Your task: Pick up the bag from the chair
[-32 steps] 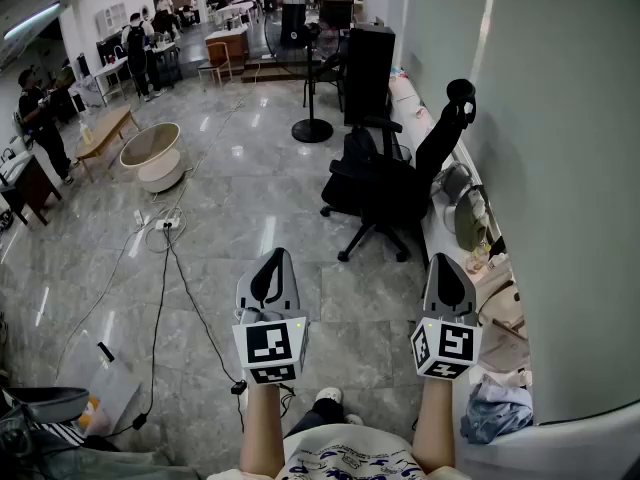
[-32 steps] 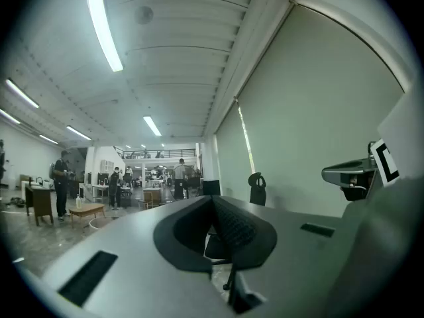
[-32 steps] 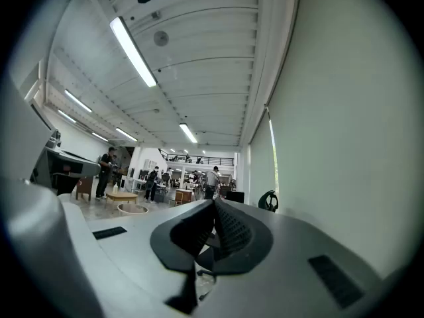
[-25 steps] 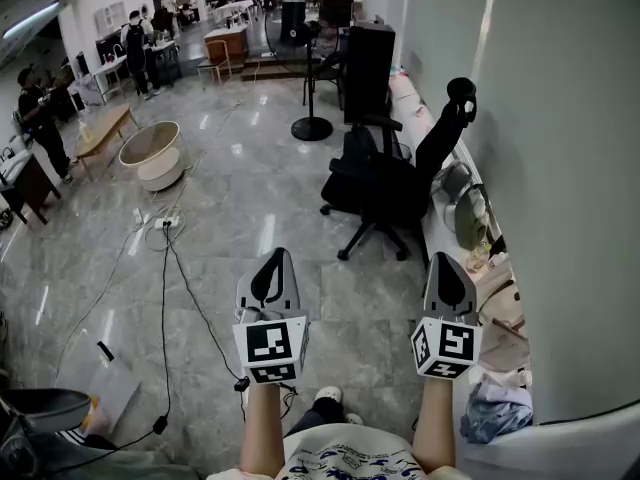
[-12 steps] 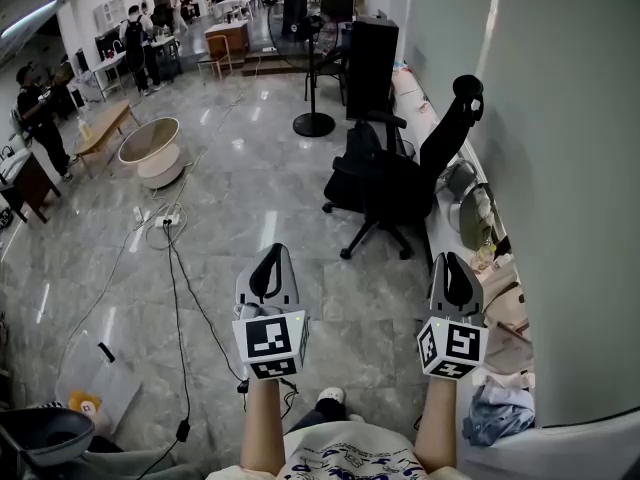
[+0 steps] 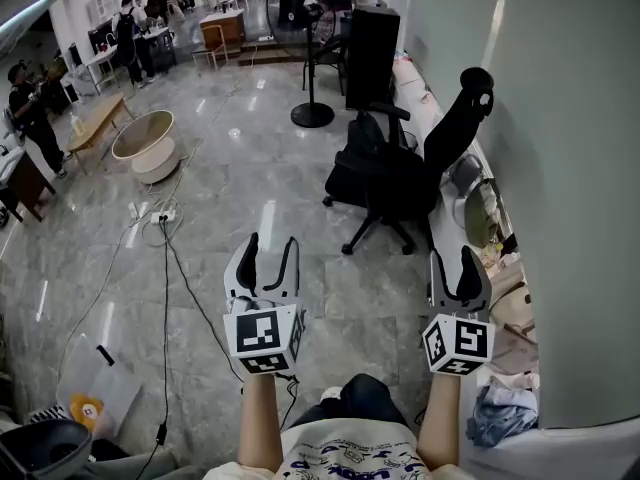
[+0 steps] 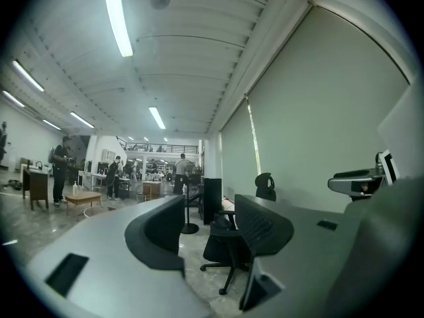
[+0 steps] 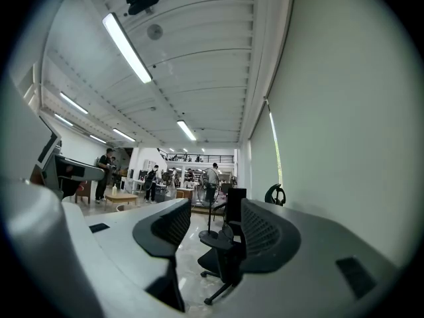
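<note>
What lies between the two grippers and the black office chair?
Only bare floor tiles, the head view shows. The left gripper and right gripper, whose jaws have just been opening with nothing between them, stand short of the office chair.

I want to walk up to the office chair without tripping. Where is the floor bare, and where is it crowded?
Bare floor runs from the foreground up to the office chair, bordered at the left by the cables, and continues left of the chair to the fan stand. Crowded: the clutter along the wall, right of the chair.
</note>
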`<state>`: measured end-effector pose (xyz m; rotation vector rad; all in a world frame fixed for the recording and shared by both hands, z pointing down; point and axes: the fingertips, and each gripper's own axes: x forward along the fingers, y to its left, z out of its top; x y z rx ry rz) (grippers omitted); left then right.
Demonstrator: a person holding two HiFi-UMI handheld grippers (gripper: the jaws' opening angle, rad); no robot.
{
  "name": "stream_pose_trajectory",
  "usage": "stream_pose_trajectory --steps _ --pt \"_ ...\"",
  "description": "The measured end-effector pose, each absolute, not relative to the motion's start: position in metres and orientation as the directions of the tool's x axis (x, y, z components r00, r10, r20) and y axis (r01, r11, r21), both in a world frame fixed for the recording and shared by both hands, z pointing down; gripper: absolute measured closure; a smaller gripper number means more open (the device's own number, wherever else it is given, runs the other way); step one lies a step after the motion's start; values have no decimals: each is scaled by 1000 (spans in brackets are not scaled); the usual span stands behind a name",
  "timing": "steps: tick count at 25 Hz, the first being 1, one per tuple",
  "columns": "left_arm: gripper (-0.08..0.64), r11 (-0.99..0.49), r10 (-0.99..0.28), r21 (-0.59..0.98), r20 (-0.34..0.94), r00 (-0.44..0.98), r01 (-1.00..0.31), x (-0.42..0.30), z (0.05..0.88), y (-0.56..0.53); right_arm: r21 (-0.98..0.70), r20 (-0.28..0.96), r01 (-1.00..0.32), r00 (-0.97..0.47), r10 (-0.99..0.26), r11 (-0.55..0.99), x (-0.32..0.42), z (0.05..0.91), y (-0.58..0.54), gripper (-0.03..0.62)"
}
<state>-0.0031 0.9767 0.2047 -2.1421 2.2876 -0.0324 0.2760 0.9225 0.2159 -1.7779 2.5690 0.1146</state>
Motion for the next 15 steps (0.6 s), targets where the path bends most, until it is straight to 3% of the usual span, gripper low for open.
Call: stream_pose_trajectory --steps 15 --pt "324 87 -994 -21 65 -88 -996 -34 232 856 72 1 -918 -391 -920 391 235 242 792 345"
